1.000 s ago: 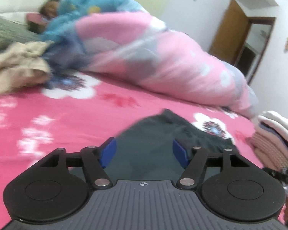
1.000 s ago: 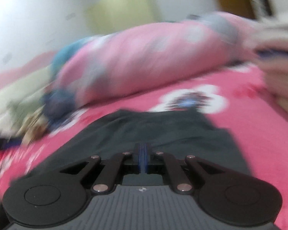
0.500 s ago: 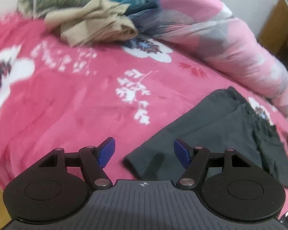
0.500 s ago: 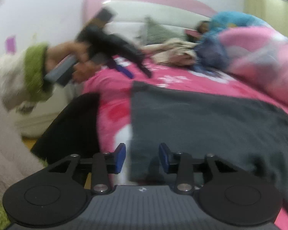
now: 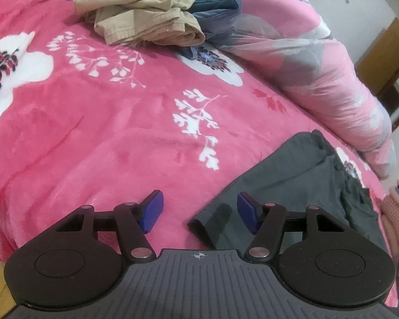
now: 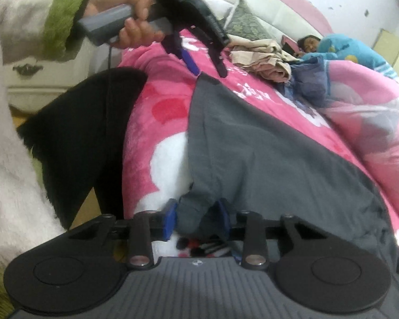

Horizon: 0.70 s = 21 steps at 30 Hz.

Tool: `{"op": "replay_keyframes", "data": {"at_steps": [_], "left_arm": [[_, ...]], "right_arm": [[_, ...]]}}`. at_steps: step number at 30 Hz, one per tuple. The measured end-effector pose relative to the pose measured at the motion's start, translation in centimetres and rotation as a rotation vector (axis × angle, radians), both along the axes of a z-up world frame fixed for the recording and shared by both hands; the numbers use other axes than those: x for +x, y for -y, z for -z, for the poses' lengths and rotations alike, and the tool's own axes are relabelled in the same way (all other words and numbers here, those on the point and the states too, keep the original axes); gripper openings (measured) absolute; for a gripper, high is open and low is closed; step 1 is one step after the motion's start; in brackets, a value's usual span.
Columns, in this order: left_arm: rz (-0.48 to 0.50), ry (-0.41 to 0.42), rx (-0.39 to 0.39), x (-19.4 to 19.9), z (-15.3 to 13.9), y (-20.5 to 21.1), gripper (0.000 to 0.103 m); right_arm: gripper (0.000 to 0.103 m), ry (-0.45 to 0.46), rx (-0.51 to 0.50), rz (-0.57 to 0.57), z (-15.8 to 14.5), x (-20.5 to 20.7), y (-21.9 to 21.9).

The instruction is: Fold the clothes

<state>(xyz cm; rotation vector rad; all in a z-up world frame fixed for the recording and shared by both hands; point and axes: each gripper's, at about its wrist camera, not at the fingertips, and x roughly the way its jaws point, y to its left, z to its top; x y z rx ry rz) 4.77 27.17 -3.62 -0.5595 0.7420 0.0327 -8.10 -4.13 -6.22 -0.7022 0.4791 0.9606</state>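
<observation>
Looking along my right claw [image 6: 196, 219], I saw its blue pads closing around a bunched edge of the dark grey garment [image 6: 266, 143], the cloth already caught between them. That garment lay spread flat on the pink flowered bed [image 5: 106, 122], near its edge. My left claw [image 5: 198, 212] hung just above the garment's far corner [image 5: 207, 226], its jaws fairly wide but closing, with nothing gripped between them. Farther up the bed sat a crumpled beige heap [image 5: 146, 24], beside a rolled pink quilt [image 5: 319, 74].
</observation>
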Motion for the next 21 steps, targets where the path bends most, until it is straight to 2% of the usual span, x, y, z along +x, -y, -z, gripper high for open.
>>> {"op": "replay_keyframes", "data": {"at_steps": [2,4,9,13,14,16,18,21], "left_arm": [[-0.004,-0.005,-0.012,0.0,0.1,-0.1,0.059],[0.001,-0.01,-0.011,0.1,0.1,-0.2,0.057],[0.052,0.002,0.0,0.0,-0.1,0.4,0.056],[0.075,-0.011,0.058,0.1,0.2,1.7,0.048],[0.074,-0.016,0.074,0.1,0.3,2.1,0.042],[0.056,-0.031,0.088,0.3,0.5,2.4,0.015],[0.035,-0.032,0.075,0.5,0.6,2.5,0.005],[0.009,0.004,0.046,0.8,-0.4,2.7,0.002]], "right_arm": [[0.014,-0.017,0.025,0.024,-0.4,0.4,0.3],[0.009,-0.034,0.053,0.052,-0.8,0.8,0.6],[0.007,-0.065,0.107,0.092,-1.6,1.4,1.2],[0.007,-0.071,0.13,0.103,-1.8,1.8,1.3],[0.007,-0.071,0.136,0.106,-1.8,1.9,1.3],[0.007,-0.072,0.154,0.112,-2.0,2.2,1.5],[0.006,-0.077,0.176,0.117,-2.3,2.5,1.8],[0.006,-0.061,0.214,0.133,-3.1,3.2,2.4]]}}
